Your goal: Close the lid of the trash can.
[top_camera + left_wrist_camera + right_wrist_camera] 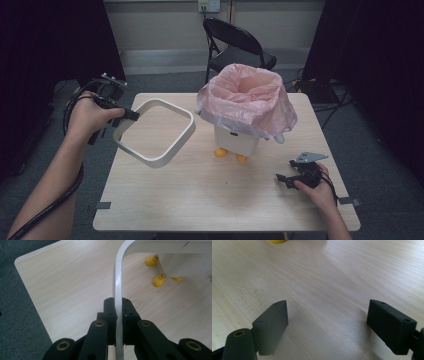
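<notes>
The white ring (156, 131) is up in the air, tilted, over the left side of the desk (200, 200). The left claw (131, 114) pinches the ring's thin wall on its left side, with one jaw on each face of the wall. Just to the right of the ring stands a small white bin (235, 141) with yellow feet and a pink bag (247, 100) puffed over its top. The right claw (283, 178) rests low over the desk, near its right edge, with its jaws wide apart and nothing between them.
</notes>
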A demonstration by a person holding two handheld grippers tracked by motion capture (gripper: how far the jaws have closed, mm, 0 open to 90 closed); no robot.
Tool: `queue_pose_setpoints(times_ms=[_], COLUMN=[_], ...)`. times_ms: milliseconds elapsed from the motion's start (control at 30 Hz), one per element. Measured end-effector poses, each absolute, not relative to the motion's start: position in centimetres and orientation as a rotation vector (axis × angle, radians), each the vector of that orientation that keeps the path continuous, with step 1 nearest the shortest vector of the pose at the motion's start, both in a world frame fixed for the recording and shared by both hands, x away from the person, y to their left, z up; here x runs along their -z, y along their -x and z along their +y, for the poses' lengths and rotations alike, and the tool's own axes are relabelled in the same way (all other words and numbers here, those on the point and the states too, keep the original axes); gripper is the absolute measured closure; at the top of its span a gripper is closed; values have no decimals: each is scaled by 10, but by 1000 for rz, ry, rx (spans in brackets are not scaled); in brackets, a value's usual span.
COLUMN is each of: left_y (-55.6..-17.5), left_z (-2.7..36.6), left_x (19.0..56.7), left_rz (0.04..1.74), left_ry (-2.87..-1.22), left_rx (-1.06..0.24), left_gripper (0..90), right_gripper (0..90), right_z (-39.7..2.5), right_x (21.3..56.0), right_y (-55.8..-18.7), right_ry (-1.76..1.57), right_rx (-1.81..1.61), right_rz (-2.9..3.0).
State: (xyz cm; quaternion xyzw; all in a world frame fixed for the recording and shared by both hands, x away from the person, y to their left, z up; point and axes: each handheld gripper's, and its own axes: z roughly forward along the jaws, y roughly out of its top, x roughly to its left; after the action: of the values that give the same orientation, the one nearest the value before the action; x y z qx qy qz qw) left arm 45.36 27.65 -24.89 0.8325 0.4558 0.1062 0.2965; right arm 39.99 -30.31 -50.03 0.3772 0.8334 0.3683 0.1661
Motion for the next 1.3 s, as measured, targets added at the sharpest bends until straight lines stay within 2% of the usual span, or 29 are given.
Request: queue_pose_setpoints(times_ms=[633, 1300], left_y=[-462, -512], left_z=[243, 141], left_x=[167, 153], left_rz=[1160, 1140], left_ry=[-2207, -2239], left_rx=[-291, -244], left_gripper=[844, 843], right_gripper=[162, 164], right_z=[-303, -303], right_x=[500, 500], right_y=[-400, -400], right_ry=[-1072, -1076], right_rx=[-1049, -1047], right_rz=[2375, 2373])
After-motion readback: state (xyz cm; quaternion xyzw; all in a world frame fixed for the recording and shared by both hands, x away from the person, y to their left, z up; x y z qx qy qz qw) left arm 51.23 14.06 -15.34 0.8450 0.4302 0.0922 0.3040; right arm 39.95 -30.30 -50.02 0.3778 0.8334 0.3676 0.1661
